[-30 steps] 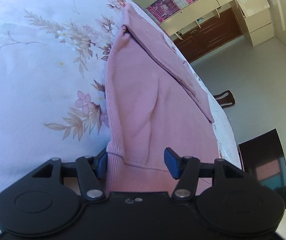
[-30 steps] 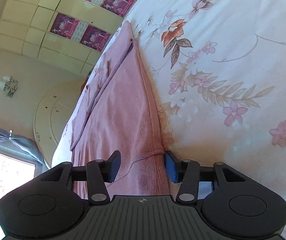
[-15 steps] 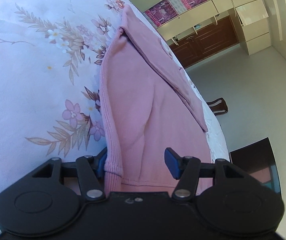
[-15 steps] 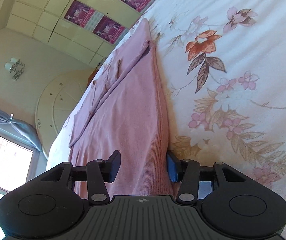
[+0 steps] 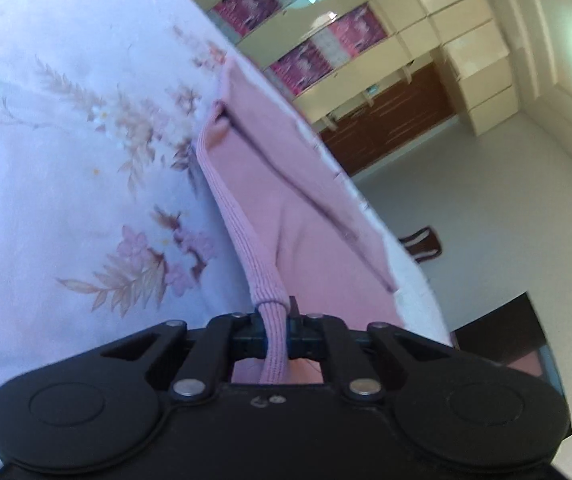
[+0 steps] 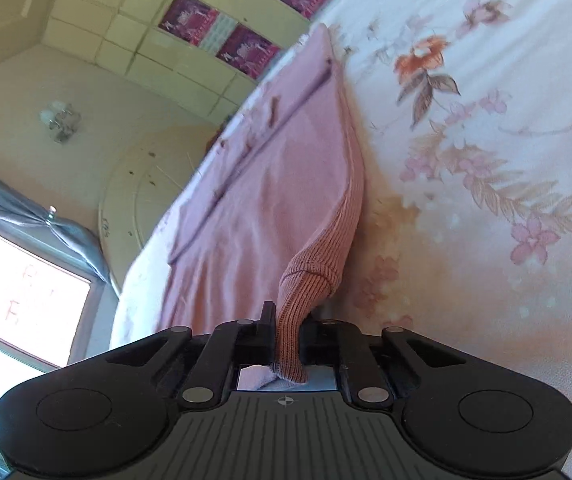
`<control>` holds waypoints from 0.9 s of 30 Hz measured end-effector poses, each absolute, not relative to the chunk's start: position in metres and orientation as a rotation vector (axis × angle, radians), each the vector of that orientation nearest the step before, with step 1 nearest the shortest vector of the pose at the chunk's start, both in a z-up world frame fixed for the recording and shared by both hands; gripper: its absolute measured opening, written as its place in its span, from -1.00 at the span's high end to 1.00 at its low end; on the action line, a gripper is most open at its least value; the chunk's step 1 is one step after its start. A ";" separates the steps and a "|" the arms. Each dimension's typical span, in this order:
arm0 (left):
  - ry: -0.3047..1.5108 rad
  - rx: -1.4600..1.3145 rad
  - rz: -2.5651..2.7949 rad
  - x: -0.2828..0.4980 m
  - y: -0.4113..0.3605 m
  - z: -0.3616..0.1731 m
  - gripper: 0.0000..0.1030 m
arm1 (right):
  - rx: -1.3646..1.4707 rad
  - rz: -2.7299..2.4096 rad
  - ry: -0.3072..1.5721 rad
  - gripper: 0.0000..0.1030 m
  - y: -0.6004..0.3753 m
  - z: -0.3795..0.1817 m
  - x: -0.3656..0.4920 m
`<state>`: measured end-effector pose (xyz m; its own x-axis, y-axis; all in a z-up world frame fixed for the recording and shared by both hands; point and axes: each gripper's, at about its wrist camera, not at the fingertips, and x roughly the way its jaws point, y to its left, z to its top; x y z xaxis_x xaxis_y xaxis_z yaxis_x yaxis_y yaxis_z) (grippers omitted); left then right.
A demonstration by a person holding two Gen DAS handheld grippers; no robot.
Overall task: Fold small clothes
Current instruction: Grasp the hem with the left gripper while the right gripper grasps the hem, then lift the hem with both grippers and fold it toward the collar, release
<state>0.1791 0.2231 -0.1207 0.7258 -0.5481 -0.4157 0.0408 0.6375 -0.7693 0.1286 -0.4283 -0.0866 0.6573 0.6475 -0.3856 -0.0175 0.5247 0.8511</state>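
Note:
A pink knitted garment lies along the edge of a bed with a floral sheet; a folded-in sleeve runs along its outer side. My left gripper is shut on the ribbed hem at one corner and lifts it a little. In the right wrist view the same pink garment stretches away from me, and my right gripper is shut on the ribbed hem at the other corner, bunched between the jaws. The floral sheet lies to the right of it.
The bed edge runs just beside the garment; beyond it are the floor, a slipper and wooden cabinets. A dark piece of furniture stands near the bed corner. A window shows at the left in the right wrist view.
Both grippers, open around the hem corners earlier, have closed on the ribbed hem and raised it slightly off the sheet.

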 end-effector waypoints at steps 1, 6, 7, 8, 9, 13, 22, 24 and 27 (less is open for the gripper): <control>0.673 -0.803 -0.354 0.175 0.224 -0.118 0.91 | 0.958 0.457 0.730 0.83 -0.431 -0.079 0.124; 0.813 -0.755 -0.254 0.180 0.215 -0.152 0.89 | 0.882 0.388 0.782 0.83 -0.418 -0.086 0.127; 0.808 -0.784 -0.249 0.179 0.217 -0.152 0.89 | 0.866 0.366 0.833 0.83 -0.414 -0.095 0.130; 0.806 -0.796 -0.242 0.179 0.218 -0.152 0.89 | 0.866 0.358 0.857 0.83 -0.411 -0.102 0.130; 0.800 -0.787 -0.238 0.178 0.217 -0.150 0.89 | 0.882 0.356 0.843 0.83 -0.411 -0.102 0.128; 0.750 -0.779 -0.238 0.177 0.216 -0.130 0.90 | 0.917 0.347 0.780 0.83 -0.415 -0.085 0.129; 0.601 -0.865 -0.256 0.255 0.217 -0.053 0.90 | 0.826 0.366 0.596 0.83 -0.405 -0.001 0.188; 0.597 -0.850 -0.260 0.287 0.213 -0.037 0.90 | 0.813 0.340 0.576 0.83 -0.403 0.014 0.213; 0.616 -0.805 -0.254 0.348 0.204 -0.024 0.90 | 0.786 0.298 0.553 0.83 -0.404 0.039 0.264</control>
<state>0.3482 0.2043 -0.0236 0.7972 -0.4365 -0.4170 -0.0162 0.6751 -0.7376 0.2639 -0.4039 0.0388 0.8189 0.4495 -0.3570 -0.0504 0.6758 0.7354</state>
